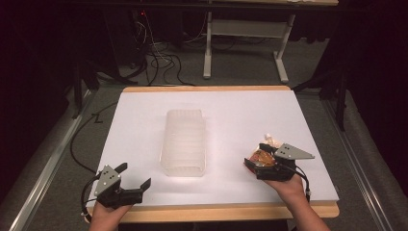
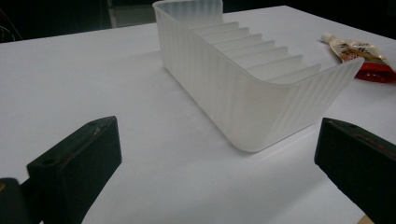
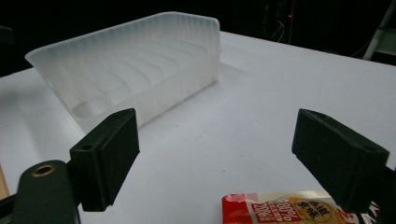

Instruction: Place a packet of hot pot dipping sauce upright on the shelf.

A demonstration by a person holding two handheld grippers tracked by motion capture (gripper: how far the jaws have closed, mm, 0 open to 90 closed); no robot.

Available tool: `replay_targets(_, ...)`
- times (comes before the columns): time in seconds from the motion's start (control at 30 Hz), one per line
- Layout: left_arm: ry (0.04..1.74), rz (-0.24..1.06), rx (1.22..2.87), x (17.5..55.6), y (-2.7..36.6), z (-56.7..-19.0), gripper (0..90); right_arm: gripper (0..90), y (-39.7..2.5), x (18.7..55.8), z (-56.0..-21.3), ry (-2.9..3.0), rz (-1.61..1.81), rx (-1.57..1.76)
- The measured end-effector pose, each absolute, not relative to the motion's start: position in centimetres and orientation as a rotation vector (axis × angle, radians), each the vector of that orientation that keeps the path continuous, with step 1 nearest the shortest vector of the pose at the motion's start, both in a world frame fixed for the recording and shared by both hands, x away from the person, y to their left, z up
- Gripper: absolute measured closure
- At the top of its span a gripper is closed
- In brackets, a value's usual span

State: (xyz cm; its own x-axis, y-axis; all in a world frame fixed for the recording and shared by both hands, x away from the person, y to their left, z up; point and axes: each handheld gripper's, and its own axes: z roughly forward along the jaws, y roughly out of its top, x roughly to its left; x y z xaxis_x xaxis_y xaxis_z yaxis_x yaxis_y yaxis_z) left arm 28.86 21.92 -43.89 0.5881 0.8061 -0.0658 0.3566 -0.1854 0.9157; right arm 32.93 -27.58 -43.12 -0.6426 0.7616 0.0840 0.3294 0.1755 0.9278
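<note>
While the right gripper [image 1: 257, 161] hovers jaws apart over the red sauce packet [image 3: 285, 208], the translucent tray [image 1: 184, 142] sits at its 9 o'clock; the left gripper [image 1: 136, 175] gapes empty.

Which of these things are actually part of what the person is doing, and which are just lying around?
Part of the job:
- sauce packet, lying under the open right claw
- ribbed plastic tray, empty, mid-table
- left claw, open, hovering near the table's front edge

Just lying about:
- loose cables on the floor behind the table
- second table's white legs in the background
</note>
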Motion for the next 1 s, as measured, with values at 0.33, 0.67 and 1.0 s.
replay_targets(0.33, 0.961, 0.535, 1.775, 29.3, 21.8, -43.9, 1.1, 21.4, -30.4, 34.1, -43.6, 1.993, 1.385, 1.129)
replay_targets(0.67, 0.944, 0.535, 1.786, 29.0, 21.8, -43.9, 1.1, 25.8, -35.2, 35.8, -43.9, 1.873, 1.323, 1.295)
replay_targets(1.0, 0.942, 0.533, 1.788, 29.1, 21.7, -43.9, 1.1, 32.7, -39.1, 37.5, -45.0, 1.801, 1.296, 1.508)
